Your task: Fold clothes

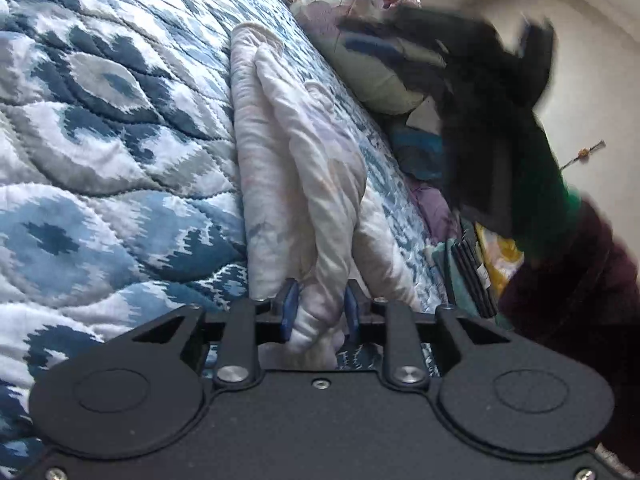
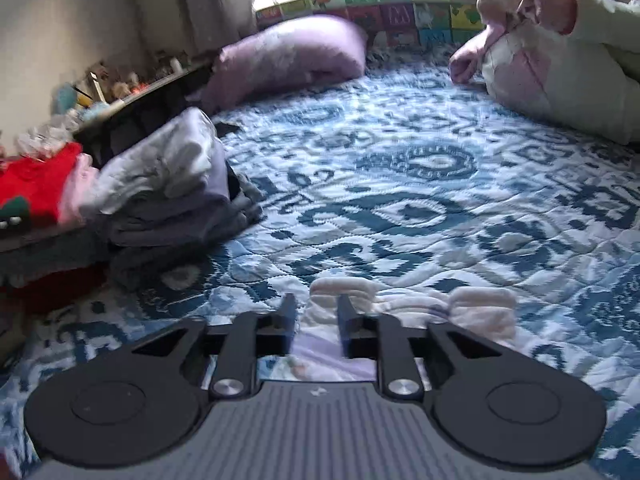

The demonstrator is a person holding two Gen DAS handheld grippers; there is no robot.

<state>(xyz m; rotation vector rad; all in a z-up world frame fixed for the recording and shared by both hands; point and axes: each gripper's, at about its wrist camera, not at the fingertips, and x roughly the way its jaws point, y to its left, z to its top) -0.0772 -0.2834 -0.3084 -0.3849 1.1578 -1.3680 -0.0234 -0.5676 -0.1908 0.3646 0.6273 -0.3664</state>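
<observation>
Left wrist: black gripper (image 1: 318, 312) nearest, blue pads pinching a bunched end of the pale garment (image 1: 296, 168). Runs from the pads toward 12 o'clock, ropy and creased, across the blue quilt (image 1: 100, 120). Blurred at 2 o'clock, the other gripper (image 1: 492, 92), apparently in motion; state there not readable. Worth keeping the pinch firm and drawing the cloth taut and flat before any fold, since twisted cloth creases badly.

Right wrist: gripper (image 2: 316, 320) nearest, fingers spread a little, pale cloth (image 2: 412, 306) lying between and beyond them toward 1 o'clock; no firm clamp visible. Stack of folded clothes (image 2: 172, 184) at 10 o'clock, pillow (image 2: 288, 56) at 12. Best to take hold at an edge or corner rather than mid-bunch, matching the left grip, so both ends lift level.
</observation>
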